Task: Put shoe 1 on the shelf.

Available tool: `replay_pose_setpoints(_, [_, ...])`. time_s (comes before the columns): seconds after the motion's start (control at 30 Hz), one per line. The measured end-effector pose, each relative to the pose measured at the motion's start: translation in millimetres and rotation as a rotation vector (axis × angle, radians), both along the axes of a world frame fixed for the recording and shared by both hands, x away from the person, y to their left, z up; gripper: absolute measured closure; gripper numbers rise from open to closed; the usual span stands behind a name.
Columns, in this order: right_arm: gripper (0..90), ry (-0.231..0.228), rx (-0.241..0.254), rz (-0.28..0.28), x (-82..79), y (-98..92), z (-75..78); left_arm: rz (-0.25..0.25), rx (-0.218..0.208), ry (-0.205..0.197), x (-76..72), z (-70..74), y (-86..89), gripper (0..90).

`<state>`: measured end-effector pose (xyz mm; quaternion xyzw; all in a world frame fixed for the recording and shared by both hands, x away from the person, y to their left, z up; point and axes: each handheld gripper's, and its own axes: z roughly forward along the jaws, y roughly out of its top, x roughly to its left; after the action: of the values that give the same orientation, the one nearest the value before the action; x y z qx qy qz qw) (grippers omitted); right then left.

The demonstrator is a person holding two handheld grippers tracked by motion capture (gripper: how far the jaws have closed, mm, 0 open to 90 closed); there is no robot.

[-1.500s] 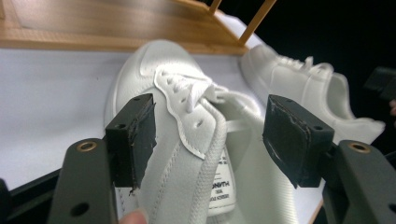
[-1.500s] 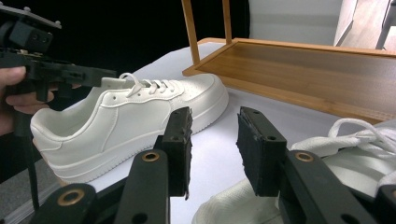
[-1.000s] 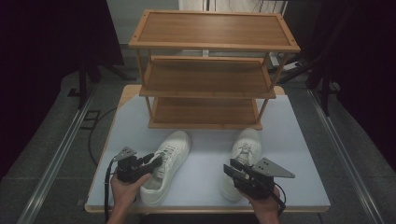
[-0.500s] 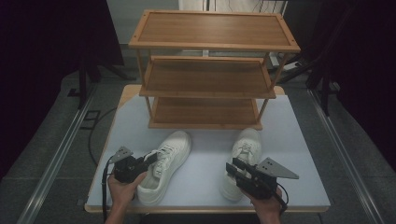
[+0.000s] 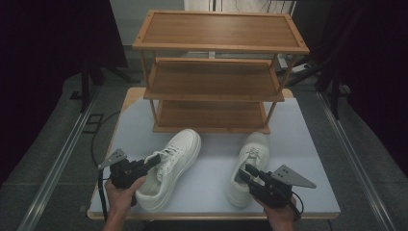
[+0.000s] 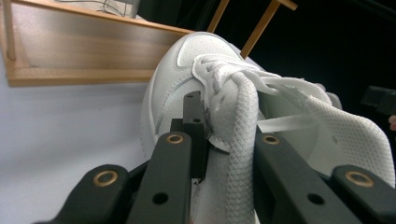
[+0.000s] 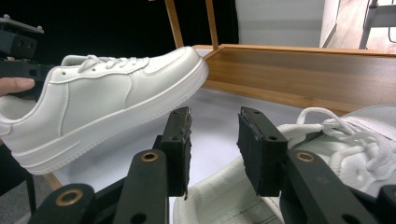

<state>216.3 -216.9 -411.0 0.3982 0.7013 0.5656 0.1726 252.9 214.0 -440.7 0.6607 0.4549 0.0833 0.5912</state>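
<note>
- The left hand-held gripper [image 6: 219, 140] has just closed; the left gripper view shows its jaws pinching the left shoe's [image 5: 169, 168] tongue and laces.
- The right gripper view shows that shoe tilted, toe raised off the counter [image 5: 211, 178].
- The right hand-held gripper [image 7: 212, 140] hovers half open over the right shoe's [image 5: 249, 166] heel, near the shelf [image 5: 211, 77].

Recording studio or lab setup, black curtains [image 5: 48, 57] enclosing the area, grey carpeted floor [image 5: 43, 159] with metal floor rails [image 5: 53, 168], lone desk [image 5: 211, 178] carrying a wooden three-tier rack [image 5: 214, 72], cables [image 5: 103, 130] trailing off.
</note>
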Motion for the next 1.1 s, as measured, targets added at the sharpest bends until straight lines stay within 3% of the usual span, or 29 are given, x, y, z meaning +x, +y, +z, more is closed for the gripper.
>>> replay_pose_setpoints(0.43, [62.2, 0.007, 0.019, -0.016, 1.9, -7.5, 2.0, -0.029, -0.063, -0.045, 8.2, 35.3, -15.2, 81.6])
replay_pose_setpoints(0.77, [62.2, 0.005, 0.027, -0.021, 2.9, -10.4, 2.5, -0.05, -0.081, -0.084, 26.2, 64.5, -32.8, 81.7])
replay_pose_setpoints(1.1, [62.3, 0.005, 0.032, -0.021, 2.9, -11.3, 3.7, -0.067, -0.12, -0.102, 41.3, 81.2, -45.4, 81.8])
